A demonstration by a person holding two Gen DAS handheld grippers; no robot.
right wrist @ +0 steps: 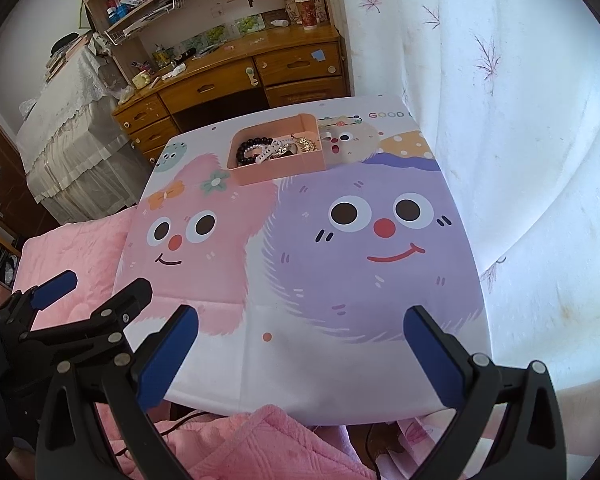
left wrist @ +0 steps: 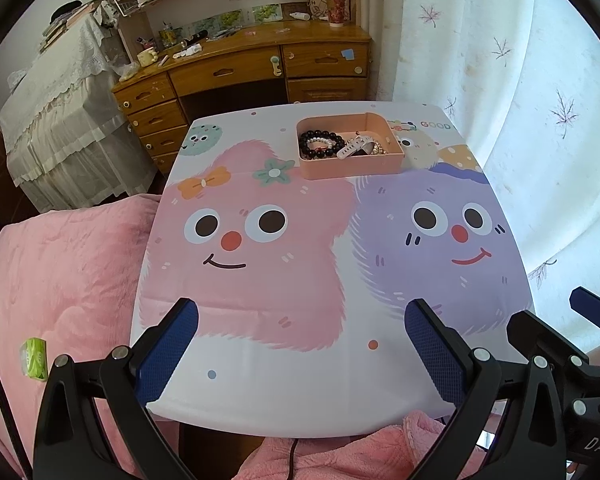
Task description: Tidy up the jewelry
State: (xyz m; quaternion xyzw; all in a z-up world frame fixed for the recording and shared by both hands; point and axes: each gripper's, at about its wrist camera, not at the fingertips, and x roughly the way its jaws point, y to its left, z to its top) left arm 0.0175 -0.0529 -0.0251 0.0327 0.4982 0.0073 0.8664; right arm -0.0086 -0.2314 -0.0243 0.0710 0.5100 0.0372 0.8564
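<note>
Left gripper (left wrist: pixel 300 344): we hold it low over the near edge of the surface, its blue-padded fingers spread wide with nothing between them.
Right gripper (right wrist: pixel 300 344): held the same way beside the left one, jaws wide apart and empty; each gripper shows at the edge of the other's view, so we judge them side by side and level.
Why so held: both point along the surface toward the tray, a stance that keeps it in plain sight from either camera.
Surface (left wrist: pixel 292 392): covered by a cartoon cloth with a pink and a purple fuzzy face; we see no jewelry lying loose on the cloth.
Pink tray (left wrist: pixel 352 168): sits at the far end of the surface, well apart from both grippers, near the curtain (left wrist: pixel 540 120) side.
Black bead bracelet (left wrist: pixel 318 152): lies in the left part of the tray, ringed around a pearl bracelet (left wrist: pixel 320 142).
White strap (left wrist: pixel 350 148): looks like a watch band, lying across the middle of the tray.
Gold piece (right wrist: pixel 306 144): at the right end of the tray; its kind is too small to tell.
Stage: all the jewelry we can see is gathered in the tray, which fits pieces already collected or a heap awaiting sorting.
Around: a pink quilt (left wrist: pixel 60 280) to the left, a wooden desk (left wrist: pixel 240 68) beyond.
</note>
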